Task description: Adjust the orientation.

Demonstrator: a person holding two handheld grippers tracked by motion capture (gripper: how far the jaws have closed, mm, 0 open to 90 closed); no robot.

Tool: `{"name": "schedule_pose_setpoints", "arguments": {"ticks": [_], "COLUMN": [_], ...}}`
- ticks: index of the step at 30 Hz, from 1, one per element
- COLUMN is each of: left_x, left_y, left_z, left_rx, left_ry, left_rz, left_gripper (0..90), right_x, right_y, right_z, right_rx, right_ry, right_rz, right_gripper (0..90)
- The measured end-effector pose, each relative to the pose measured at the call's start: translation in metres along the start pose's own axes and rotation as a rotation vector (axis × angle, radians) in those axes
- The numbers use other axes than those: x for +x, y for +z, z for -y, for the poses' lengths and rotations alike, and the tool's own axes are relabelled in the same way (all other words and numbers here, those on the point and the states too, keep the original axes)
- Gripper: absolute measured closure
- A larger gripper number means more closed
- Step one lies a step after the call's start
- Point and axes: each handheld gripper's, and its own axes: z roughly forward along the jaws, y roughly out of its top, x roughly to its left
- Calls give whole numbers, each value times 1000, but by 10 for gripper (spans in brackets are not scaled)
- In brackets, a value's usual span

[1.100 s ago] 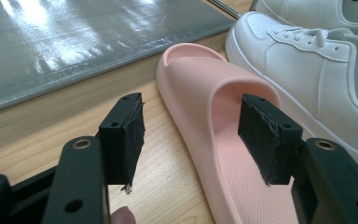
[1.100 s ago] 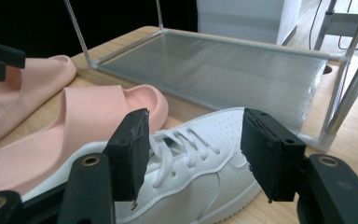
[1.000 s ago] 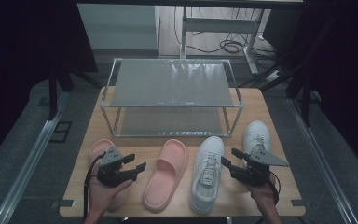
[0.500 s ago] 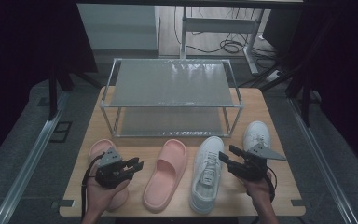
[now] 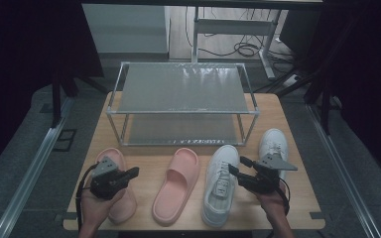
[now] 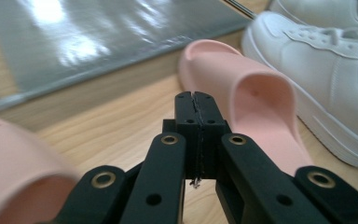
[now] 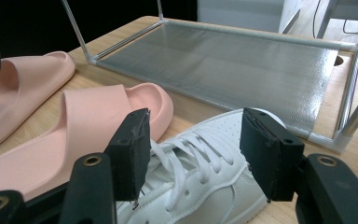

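Two pink slippers and two white sneakers lie in a row on the wooden table (image 5: 297,124). My left gripper (image 5: 135,172) hovers over the left pink slipper (image 5: 120,206). Its jaws have just been closing and now meet with nothing between them (image 6: 196,100). Past them lie the middle pink slipper (image 6: 256,102) and a white sneaker (image 6: 326,70). My right gripper (image 5: 235,167) stands open just above the left white sneaker (image 5: 221,191). In the right gripper view the laces of that sneaker (image 7: 200,186) show below the spread jaws (image 7: 196,121).
A two-tier metal shoe rack (image 5: 183,89) stands at the back of the table, its lower shelf (image 7: 242,70) bare. The second white sneaker (image 5: 274,141) lies at the far right. The middle pink slipper (image 5: 176,186) sits between the two grippers.
The left gripper's jaws have gone from wide open to shut, and that hand has shifted a little to the left. The right gripper has stayed put.
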Motion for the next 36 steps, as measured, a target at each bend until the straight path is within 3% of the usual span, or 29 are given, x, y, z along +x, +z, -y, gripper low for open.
{"name": "schedule_pose_setpoints", "arguments": {"ticks": [8, 17, 22, 36], "left_x": [25, 38, 55, 87], "left_y": [-21, -29, -40, -49], "left_z": [3, 5, 9, 26], "left_rx": [-33, -47, -66, -57], "left_ry": [-60, -80, -122, -199], "left_rz": [-55, -72, -112, -191], "left_gripper": [900, 900, 900, 896], "right_x": [-3, -5, -8, -6], "right_y": [-9, -9, -7, -4], "right_z": [-1, 2, 4, 5], "right_rx": [-13, -4, 2, 16], "right_ry": [-5, -3, 1, -1], "right_rz": [13, 26, 31, 34], "right_gripper": [431, 431, 431, 431]}}
